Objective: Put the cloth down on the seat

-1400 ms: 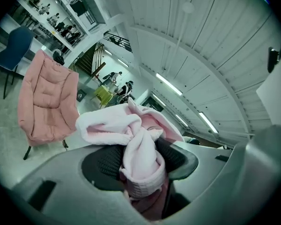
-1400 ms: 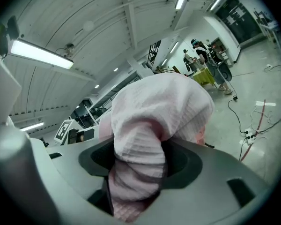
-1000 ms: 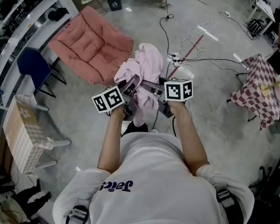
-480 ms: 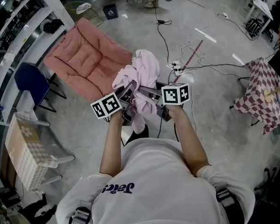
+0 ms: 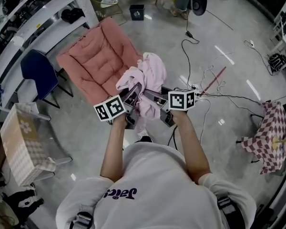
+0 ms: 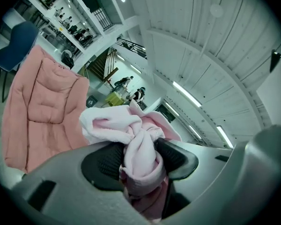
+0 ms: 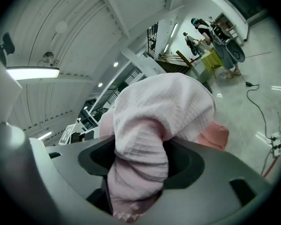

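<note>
A pale pink cloth [image 5: 147, 78] hangs bunched between both grippers, held up in front of the person's chest. My left gripper [image 5: 132, 93] is shut on one bunch of the cloth [image 6: 139, 153], whose folds bulge out past its dark pads. My right gripper [image 5: 155, 97] is shut on another thick fold of the cloth [image 7: 145, 139]. The seat [image 5: 102, 61], a salmon-pink padded folding chair, stands on the floor just beyond and left of the cloth. The same seat [image 6: 40, 111] fills the left of the left gripper view, and a corner of the seat [image 7: 214, 136] peeks behind the cloth in the right gripper view.
A blue chair [image 5: 38, 70] and white shelving [image 5: 33, 13] stand at the left. A checked box [image 5: 19, 142] sits lower left. Cables [image 5: 205, 80] trail across the grey floor at right, near a checked-cloth stand [image 5: 269, 132]. A small dark bin [image 5: 137, 12] is behind the seat.
The person has stepped nearer the pink seat, which now lies closer under the cloth. Both grippers keep their hold on the cloth in the same pose.
</note>
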A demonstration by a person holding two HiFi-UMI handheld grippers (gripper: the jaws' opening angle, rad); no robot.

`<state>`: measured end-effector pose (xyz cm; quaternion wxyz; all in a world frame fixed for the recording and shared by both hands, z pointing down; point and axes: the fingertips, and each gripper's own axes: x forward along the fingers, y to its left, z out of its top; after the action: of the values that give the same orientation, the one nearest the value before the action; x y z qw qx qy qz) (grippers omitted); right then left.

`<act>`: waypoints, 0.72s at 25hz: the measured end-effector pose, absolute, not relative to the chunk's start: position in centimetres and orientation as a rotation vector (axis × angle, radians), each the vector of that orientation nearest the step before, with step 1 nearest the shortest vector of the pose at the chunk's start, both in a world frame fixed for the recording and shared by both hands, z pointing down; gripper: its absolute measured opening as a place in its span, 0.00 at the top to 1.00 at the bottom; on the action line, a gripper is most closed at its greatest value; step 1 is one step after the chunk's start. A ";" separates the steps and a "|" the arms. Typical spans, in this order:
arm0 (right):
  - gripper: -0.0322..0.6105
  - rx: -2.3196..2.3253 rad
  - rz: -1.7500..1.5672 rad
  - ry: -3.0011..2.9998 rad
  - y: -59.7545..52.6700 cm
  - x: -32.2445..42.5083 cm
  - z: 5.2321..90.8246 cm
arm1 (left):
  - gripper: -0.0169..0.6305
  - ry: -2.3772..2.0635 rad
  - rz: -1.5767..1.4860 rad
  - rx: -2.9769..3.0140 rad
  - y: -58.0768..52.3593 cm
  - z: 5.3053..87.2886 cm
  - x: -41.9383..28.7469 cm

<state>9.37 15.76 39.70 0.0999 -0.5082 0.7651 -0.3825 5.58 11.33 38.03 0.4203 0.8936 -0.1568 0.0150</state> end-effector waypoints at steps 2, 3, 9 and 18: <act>0.51 -1.468 -1.160 2.298 12.2 8.9 40.1 | 0.62 -0.437 0.020 2.219 8.0 38.5 5.0; 0.51 -1.455 -1.176 2.315 10.4 8.5 40.5 | 0.62 -0.462 0.012 2.208 6.2 38.8 4.5; 0.51 -1.377 -1.237 2.419 1.5 4.2 42.4 | 0.62 -0.595 -0.052 2.149 -2.1 40.7 -0.3; 0.50 -1.260 -1.337 2.586 -4.6 1.3 44.1 | 0.62 -0.740 -0.130 2.045 -7.4 42.7 -3.8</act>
<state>1.32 -4.57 44.12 -0.0154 -0.3970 0.8152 -0.4215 -3.75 -7.43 42.73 0.4633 0.8318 -0.3011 -0.0527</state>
